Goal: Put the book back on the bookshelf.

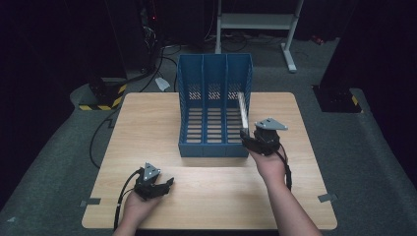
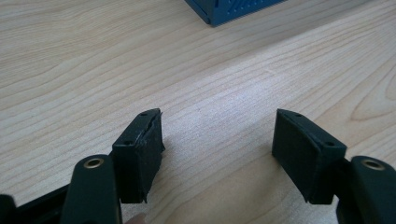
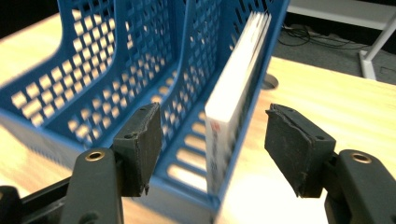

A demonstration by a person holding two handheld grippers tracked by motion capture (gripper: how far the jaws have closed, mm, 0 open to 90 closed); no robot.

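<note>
A blue three-slot file rack [image 1: 214, 110] stands upright at the middle of the wooden table [image 1: 147, 123]. A thin white book [image 1: 242, 109] stands on edge in its right slot, against the right wall. My right gripper [image 1: 248, 136] is at the rack's front right corner. In the right gripper view that gripper [image 3: 212, 149] is open, its jaws set wide on either side of the book [image 3: 233, 107] and the rack wall [image 3: 261, 74], touching neither. My left gripper [image 1: 164, 186] rests low near the table's front left. It is open over bare wood [image 2: 217, 154], with nothing between its jaws.
The rack's front corner [image 2: 224, 9] shows beyond the left gripper. Behind the table stand a grey metal frame [image 1: 255, 22] and loose cables [image 1: 152, 73] on dark carpet. A yellow-black striped block [image 1: 101, 101] sits off the table's back left corner.
</note>
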